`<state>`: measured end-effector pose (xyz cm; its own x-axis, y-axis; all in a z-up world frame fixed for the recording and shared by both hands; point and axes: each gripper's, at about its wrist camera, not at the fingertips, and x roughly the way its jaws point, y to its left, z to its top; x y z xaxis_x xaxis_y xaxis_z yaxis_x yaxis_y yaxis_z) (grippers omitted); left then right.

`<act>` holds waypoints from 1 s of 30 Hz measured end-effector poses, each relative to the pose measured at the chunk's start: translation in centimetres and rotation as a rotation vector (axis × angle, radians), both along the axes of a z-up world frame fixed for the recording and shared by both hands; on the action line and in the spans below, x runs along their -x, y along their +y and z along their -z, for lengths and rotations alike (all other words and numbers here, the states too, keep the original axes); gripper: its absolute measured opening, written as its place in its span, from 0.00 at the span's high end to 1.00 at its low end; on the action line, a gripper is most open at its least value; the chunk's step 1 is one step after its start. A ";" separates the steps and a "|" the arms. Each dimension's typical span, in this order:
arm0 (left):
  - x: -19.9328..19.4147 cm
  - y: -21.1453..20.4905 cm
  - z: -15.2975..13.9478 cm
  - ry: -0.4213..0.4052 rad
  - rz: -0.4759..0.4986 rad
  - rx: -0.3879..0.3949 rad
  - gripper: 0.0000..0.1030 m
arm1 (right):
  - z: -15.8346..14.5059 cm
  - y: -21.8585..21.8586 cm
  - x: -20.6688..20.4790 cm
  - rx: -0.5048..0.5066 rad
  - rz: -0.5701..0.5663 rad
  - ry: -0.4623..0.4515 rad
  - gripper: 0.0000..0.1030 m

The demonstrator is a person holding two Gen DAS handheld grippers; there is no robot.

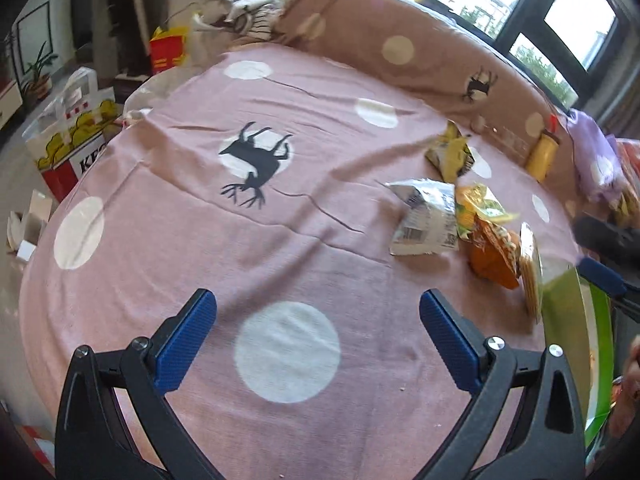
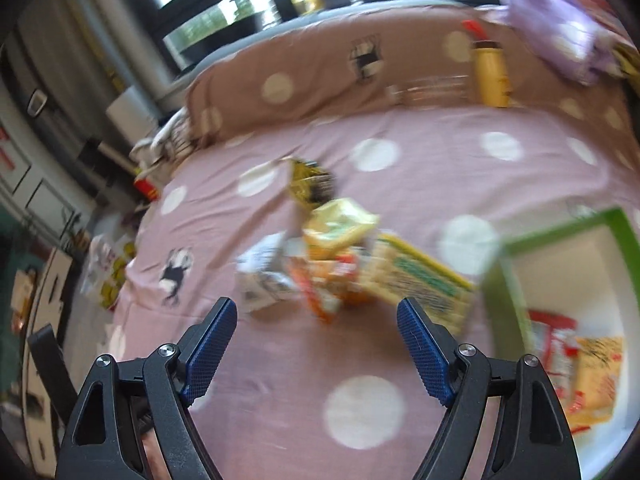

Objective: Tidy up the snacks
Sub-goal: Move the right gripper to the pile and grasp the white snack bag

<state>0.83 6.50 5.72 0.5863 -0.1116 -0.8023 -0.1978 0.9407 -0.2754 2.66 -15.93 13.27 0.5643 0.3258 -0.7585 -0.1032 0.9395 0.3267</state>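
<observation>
I am holding my left gripper [image 1: 318, 312] and right gripper [image 2: 316, 320] wide apart, gripping nothing, snack packets [image 2: 340, 256] lying ahead.

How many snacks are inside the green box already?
2. A red-and-white packet lies near the green box's left wall, and a yellow-orange packet lies just right of it. The box runs off the picture's edge, so more may be hidden.
</observation>
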 end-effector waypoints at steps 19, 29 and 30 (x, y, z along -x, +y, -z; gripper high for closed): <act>-0.2 3.2 0.4 0.021 -0.068 0.068 0.01 | 7.1 9.9 -7.4 0.350 -0.076 0.069 0.52; -0.2 3.2 0.4 0.022 -0.071 0.067 0.01 | 4.6 8.8 -4.4 0.207 -0.137 0.043 0.61; -0.2 3.1 0.5 0.024 -0.069 0.066 0.01 | 4.1 8.2 -3.3 0.173 -0.146 0.044 0.61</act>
